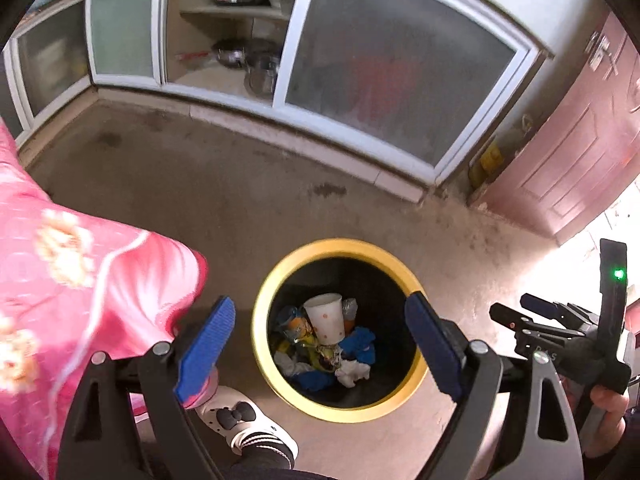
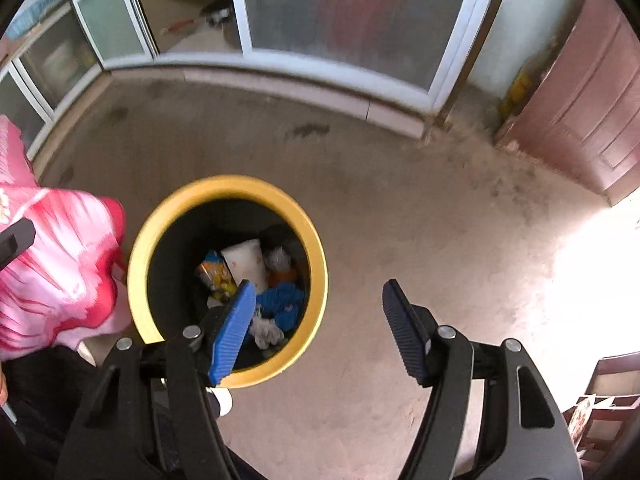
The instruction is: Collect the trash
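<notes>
Yellow-rimmed bin [image 1: 340, 250] stands below both tongs, left [image 1: 320, 344] and right [image 2: 320, 330], each apart and empty. Inside, the paper cup [image 1: 326, 316] looks light and crushable; grip its rim gently.

Floor bin and what stands around it, as we look down on it.

We list a round yellow-rimmed black trash bin [image 1: 262, 344] [image 2: 138, 264] on the bare concrete floor [image 1: 240, 200] [image 2: 400, 240]; in it, a white dotted paper cup [image 1: 325, 316] [image 2: 246, 262] on top of crumpled blue cloth [image 1: 362, 344] [image 2: 280, 300] and white tissue [image 1: 352, 372] [image 2: 266, 330]. Left of the bin we see pink flowered fabric [image 1: 80, 280] [image 2: 52, 264]. Behind it, across the floor, stand white-framed frosted-glass cabinet doors [image 1: 392, 76] [image 2: 340, 16], with steel pots [image 1: 248, 60] on the open shelf between them. A reddish panelled door [image 1: 580, 140] [image 2: 592, 100] stands to the right.
</notes>
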`<state>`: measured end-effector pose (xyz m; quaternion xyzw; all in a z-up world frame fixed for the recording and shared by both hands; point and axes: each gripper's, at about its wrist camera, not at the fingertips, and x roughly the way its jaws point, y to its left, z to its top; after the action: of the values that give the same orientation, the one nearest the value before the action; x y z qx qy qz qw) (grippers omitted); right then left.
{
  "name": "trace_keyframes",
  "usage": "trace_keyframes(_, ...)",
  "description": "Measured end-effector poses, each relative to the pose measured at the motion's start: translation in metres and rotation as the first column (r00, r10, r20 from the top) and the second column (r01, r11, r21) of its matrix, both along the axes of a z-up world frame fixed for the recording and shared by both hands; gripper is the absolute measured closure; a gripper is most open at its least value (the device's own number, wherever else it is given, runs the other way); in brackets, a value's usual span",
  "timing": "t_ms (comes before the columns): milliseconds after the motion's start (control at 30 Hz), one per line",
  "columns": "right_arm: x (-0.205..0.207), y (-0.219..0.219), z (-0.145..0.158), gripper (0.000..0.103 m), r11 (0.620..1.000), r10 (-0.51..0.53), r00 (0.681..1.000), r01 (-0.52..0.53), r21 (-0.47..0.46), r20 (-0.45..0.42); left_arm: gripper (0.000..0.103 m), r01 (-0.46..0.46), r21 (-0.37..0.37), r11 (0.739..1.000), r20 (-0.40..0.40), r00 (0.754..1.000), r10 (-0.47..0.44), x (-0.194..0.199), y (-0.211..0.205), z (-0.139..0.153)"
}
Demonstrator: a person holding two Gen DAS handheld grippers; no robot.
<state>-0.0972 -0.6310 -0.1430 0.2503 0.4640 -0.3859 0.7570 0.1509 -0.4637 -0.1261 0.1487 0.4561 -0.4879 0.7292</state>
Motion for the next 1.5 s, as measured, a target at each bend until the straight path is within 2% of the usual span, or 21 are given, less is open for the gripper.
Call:
trace_keyframes(100, -0.004, 0.022, 0.034, 0.035, 0.996, 0.017, 0.997, -0.009, -0.093, 0.079, 0.014, -0.034, -0.081, 0.996, 0.013, 0.999, 0.035, -0.004, 0.028, 0.028)
trace_keyframes(200, -0.006, 0.048, 0.062, 0.016, 0.982, 0.047, 0.986, -0.017, -0.187, 0.158, 0.01, -0.053, -0.158, 0.986, 0.026, 0.998, 0.058, -0.009, 0.053, 0.051)
trace_keyframes(267, -0.007, 0.069, 0.08, 0.01, 0.967, 0.07, 0.977, -0.018, -0.254, 0.2, 0.008, -0.078, -0.202, 0.976, 0.035, 0.996, 0.087, -0.016, 0.076, 0.068)
trace_keyframes(367, -0.009, 0.097, 0.1, 0.008, 0.941, 0.099, 0.966, -0.012, -0.34, 0.24, 0.008, -0.103, -0.266, 0.959, 0.032, 0.993, 0.116, -0.025, 0.109, 0.084)
trace_keyframes(533, -0.019, 0.13, 0.122, 0.008, 0.918, 0.105, 0.949, 0.023, -0.397, 0.297, 0.008, -0.114, -0.329, 0.937, 0.051, 0.989, 0.139, -0.041, 0.151, 0.102)
trace_keyframes(600, -0.023, 0.144, 0.133, 0.008, 0.906, 0.118, 0.932, 0.041, -0.422, 0.343, 0.008, -0.113, -0.342, 0.933, 0.083, 0.985, 0.15, -0.049, 0.167, 0.112)
trace_keyframes(667, -0.03, 0.159, 0.146, 0.008, 0.888, 0.124, 0.918, 0.067, -0.455, 0.377, 0.008, -0.105, -0.356, 0.929, 0.152, 0.974, 0.168, -0.058, 0.185, 0.124)
trace_keyframes(767, -0.041, 0.179, 0.165, 0.008, 0.87, 0.128, 0.874, 0.128, -0.477, 0.469, 0.008, -0.089, -0.415, 0.905, 0.204, 0.961, 0.188, -0.069, 0.211, 0.141)
trace_keyframes(800, -0.044, 0.184, 0.17, 0.008, 0.86, 0.128, 0.866, 0.146, -0.49, 0.484, 0.008, -0.078, -0.431, 0.899, 0.215, 0.959, 0.186, -0.073, 0.22, 0.146)
trace_keyframes(833, -0.046, 0.196, 0.179, 0.008, 0.832, 0.13, 0.86, 0.177, -0.526, 0.494, 0.008, -0.072, -0.442, 0.894, 0.227, 0.956, 0.189, -0.076, 0.228, 0.151)
trace_keyframes(900, -0.047, 0.213, 0.19, 0.008, 0.788, 0.103, 0.865, 0.23, -0.571, 0.491, 0.008, -0.066, -0.459, 0.886, 0.244, 0.949, 0.198, -0.083, 0.242, 0.159)
trace_keyframes(967, -0.043, 0.229, 0.2, 0.008, 0.724, 0.035, 0.876, 0.309, -0.617, 0.48, 0.008, -0.075, -0.469, 0.88, 0.259, 0.941, 0.218, -0.089, 0.253, 0.165)
trace_keyframes(1000, -0.042, 0.239, 0.204, 0.008, 0.691, 0.017, 0.874, 0.341, -0.638, 0.486, 0.008, -0.076, -0.479, 0.875, 0.276, 0.933, 0.232, -0.093, 0.26, 0.169)
trace_keyframes(1133, -0.049, 0.26, 0.208, 0.008, 0.713, 0.052, 0.833, 0.355, -0.605, 0.551, 0.008, -0.102, -0.488, 0.867, 0.315, 0.906, 0.284, -0.105, 0.279, 0.174)
trace_keyframes(1167, -0.051, 0.264, 0.208, 0.008, 0.71, 0.049, 0.831, 0.36, -0.605, 0.553, 0.008, -0.106, -0.492, 0.864, 0.322, 0.9, 0.294, -0.107, 0.283, 0.175)
trace_keyframes(1233, -0.052, 0.272, 0.207, 0.008, 0.695, 0.048, 0.841, 0.36, -0.623, 0.539, 0.008, -0.133, -0.506, 0.852, 0.343, 0.876, 0.34, -0.115, 0.296, 0.175)
trace_keyframes(1300, -0.056, 0.276, 0.203, 0.008, 0.698, 0.042, 0.836, 0.368, -0.614, 0.548, 0.008, -0.164, -0.544, 0.823, 0.362, 0.838, 0.407, -0.123, 0.311, 0.174)
trace_keyframes(1333, -0.058, 0.279, 0.2, 0.008, 0.704, 0.041, 0.834, 0.367, -0.609, 0.55, 0.008, -0.192, -0.582, 0.79, 0.368, 0.804, 0.467, -0.128, 0.323, 0.173)
trace_keyframes(1367, -0.058, 0.283, 0.198, 0.008, 0.703, 0.046, 0.835, 0.363, -0.611, 0.548, 0.008, -0.21, -0.595, 0.775, 0.367, 0.787, 0.496, -0.132, 0.33, 0.172)
trace_keyframes(1433, -0.058, 0.299, 0.193, 0.008, 0.698, 0.075, 0.833, 0.349, -0.625, 0.549, 0.008, -0.253, -0.584, 0.771, 0.363, 0.768, 0.527, -0.134, 0.338, 0.171)
trace_keyframes(1500, -0.057, 0.309, 0.193, 0.008, 0.701, 0.094, 0.818, 0.351, -0.62, 0.568, 0.008, -0.305, -0.559, 0.771, 0.36, 0.748, 0.557, -0.133, 0.346, 0.166)
